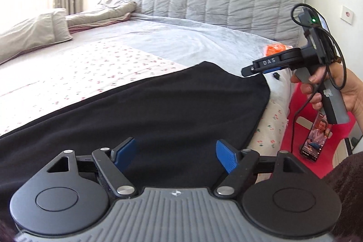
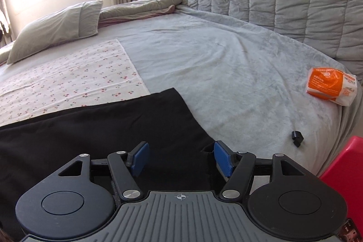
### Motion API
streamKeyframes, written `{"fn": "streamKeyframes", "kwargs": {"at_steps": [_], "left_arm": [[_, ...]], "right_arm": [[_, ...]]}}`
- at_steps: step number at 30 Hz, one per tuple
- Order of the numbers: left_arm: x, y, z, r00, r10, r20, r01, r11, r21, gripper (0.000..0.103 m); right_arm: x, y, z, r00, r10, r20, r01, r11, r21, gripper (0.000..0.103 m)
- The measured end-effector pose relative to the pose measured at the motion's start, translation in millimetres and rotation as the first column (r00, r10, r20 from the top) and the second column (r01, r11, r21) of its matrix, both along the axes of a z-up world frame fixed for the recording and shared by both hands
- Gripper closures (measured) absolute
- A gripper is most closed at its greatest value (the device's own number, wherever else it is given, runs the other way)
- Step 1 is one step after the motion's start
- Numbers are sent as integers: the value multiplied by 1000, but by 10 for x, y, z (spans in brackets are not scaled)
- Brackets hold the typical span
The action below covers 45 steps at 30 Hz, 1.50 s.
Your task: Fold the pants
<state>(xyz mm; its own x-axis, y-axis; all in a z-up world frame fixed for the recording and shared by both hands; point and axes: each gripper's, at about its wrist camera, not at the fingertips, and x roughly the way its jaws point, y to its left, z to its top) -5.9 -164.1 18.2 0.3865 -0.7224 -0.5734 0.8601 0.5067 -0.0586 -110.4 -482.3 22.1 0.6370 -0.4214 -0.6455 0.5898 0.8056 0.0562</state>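
Black pants point(image 1: 158, 106) lie flat on the bed, their edge running toward the bed's right side. In the left wrist view my left gripper point(image 1: 176, 154) hovers just over the dark cloth, open, blue pads wide apart with nothing pinched between them. A hand holds my right gripper point(image 1: 249, 70) over the pants' far right corner, seen side-on. In the right wrist view that right gripper point(image 2: 181, 159) stands open above the pants point(image 2: 102, 128), whose edge passes under the right pad. Neither gripper holds the cloth.
An orange tissue pack point(image 2: 331, 85) and a small black object point(image 2: 297, 138) lie on the grey blanket point(image 2: 226, 60) at right. A pillow point(image 2: 56, 28) and folded duvet sit at the back left. A red stool point(image 1: 306, 110) with a phone point(image 1: 315, 137) stands beside the bed.
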Motion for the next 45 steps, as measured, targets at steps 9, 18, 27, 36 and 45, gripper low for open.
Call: {"fn": "streamKeyframes", "kwargs": {"at_steps": [9, 18, 27, 36, 45], "left_arm": [[78, 1059, -14, 986, 132, 100, -141, 986, 93, 15], [84, 1866, -162, 990, 83, 115, -95, 990, 105, 15], [11, 2391, -255, 994, 89, 71, -96, 990, 105, 17], [779, 2323, -41, 938, 341, 53, -345, 936, 68, 17], [1042, 2630, -123, 890, 457, 4, -456, 888, 51, 17]], "right_arm": [[452, 722, -67, 941, 332, 60, -337, 936, 104, 31], [673, 1969, -222, 683, 728, 58, -730, 683, 25, 31], [624, 3024, -273, 331, 943, -21, -941, 328, -83, 32], [1661, 3007, 23, 407, 913, 37, -913, 408, -21, 34], [3071, 3297, 16, 438, 893, 100, -899, 434, 57, 66]]}}
